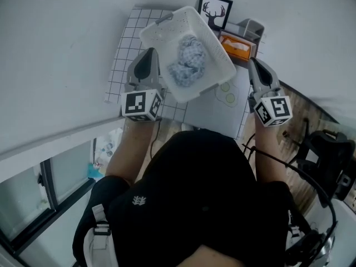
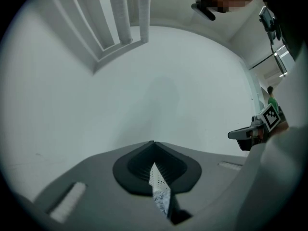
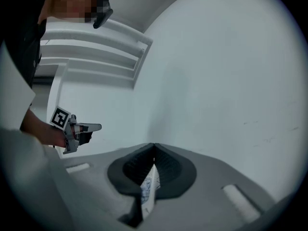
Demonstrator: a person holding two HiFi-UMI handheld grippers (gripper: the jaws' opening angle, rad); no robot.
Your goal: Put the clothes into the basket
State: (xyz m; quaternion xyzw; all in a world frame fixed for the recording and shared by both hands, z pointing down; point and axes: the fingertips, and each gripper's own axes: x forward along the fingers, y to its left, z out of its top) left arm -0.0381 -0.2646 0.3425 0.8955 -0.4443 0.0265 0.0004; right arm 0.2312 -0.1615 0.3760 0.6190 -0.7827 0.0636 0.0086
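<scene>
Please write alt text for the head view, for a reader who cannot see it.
A person grips a white basket by opposite sides with the left hand-held gripper and the right hand-held gripper. Blue-and-white clothes lie inside it.

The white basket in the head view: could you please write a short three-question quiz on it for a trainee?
1. True or false: the left tool and the right tool are each shut on the rim of the white basket.
2. What lies in the basket? A) a crumpled blue-and-white cloth; B) a pair of shoes; C) nothing.
3. In a few words: what stands just beyond the basket's far edge in the head view?

Key: 1 true. 2 A. 3 a framed deer picture.
</scene>
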